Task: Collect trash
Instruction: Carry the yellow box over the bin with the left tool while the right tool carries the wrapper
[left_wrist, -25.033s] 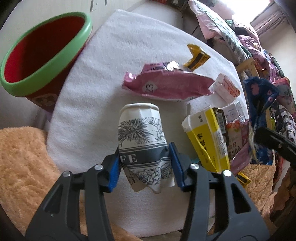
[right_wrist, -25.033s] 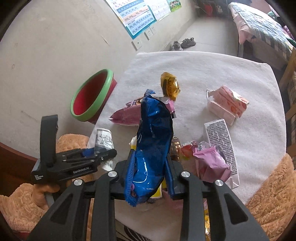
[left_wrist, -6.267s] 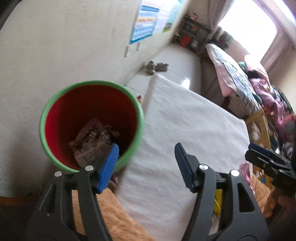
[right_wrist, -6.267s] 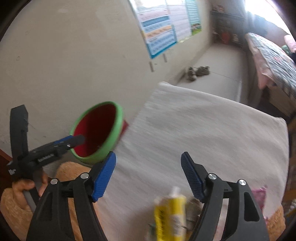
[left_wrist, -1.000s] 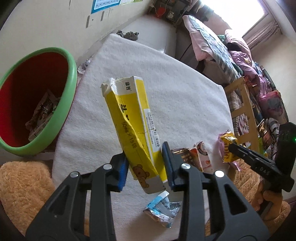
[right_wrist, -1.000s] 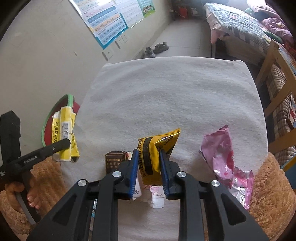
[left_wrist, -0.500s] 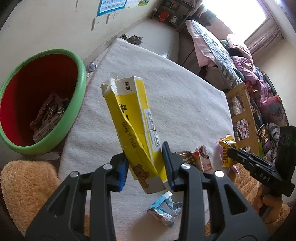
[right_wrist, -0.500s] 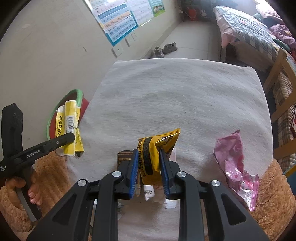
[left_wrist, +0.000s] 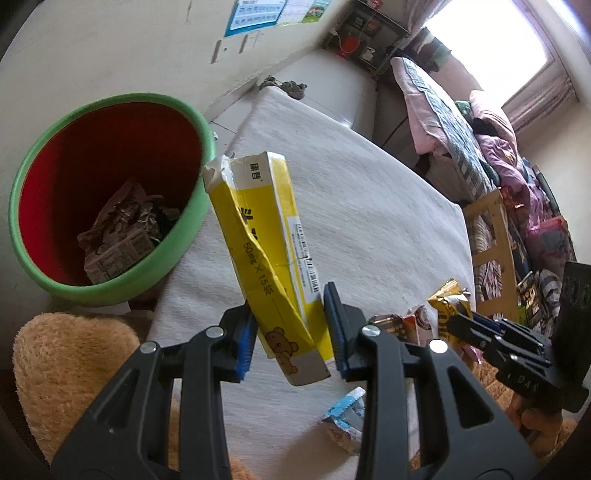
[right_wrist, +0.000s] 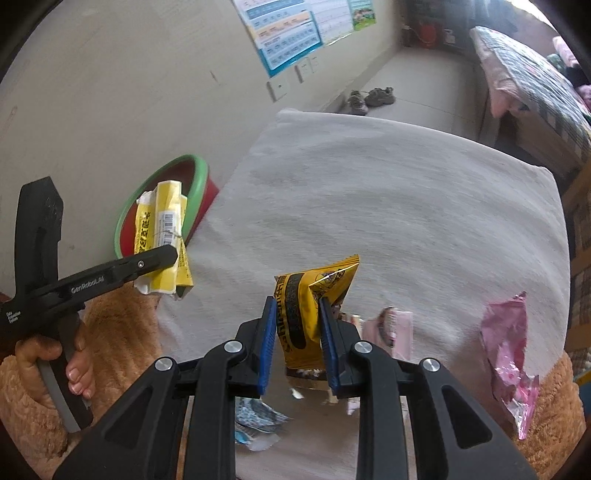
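Carton (left_wrist: 275, 258) | clamped in left hand-held gripper (left_wrist: 290, 338), frame centre | wrapper (right_wrist: 308, 314) | clamped in right hand-held gripper (right_wrist: 297, 345) | bin (left_wrist: 110, 288) upper left

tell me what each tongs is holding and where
Left tongs: yellow box, gripped near its lower end. Right tongs: yellow wrapper, gripped across its lower half.

Left wrist view: sits above and behind the left gripper (left_wrist: 291, 332), close, looking down and forward over the white-covered bench (left_wrist: 369, 206), red bin (left_wrist: 110, 192) at left. Right wrist view: same high angle behind the right gripper (right_wrist: 297, 343), a little further back, facing the wall poster (right_wrist: 295, 33). Shared: bench, bin (right_wrist: 166, 206), bed, shoes, and each view catches the other gripper.
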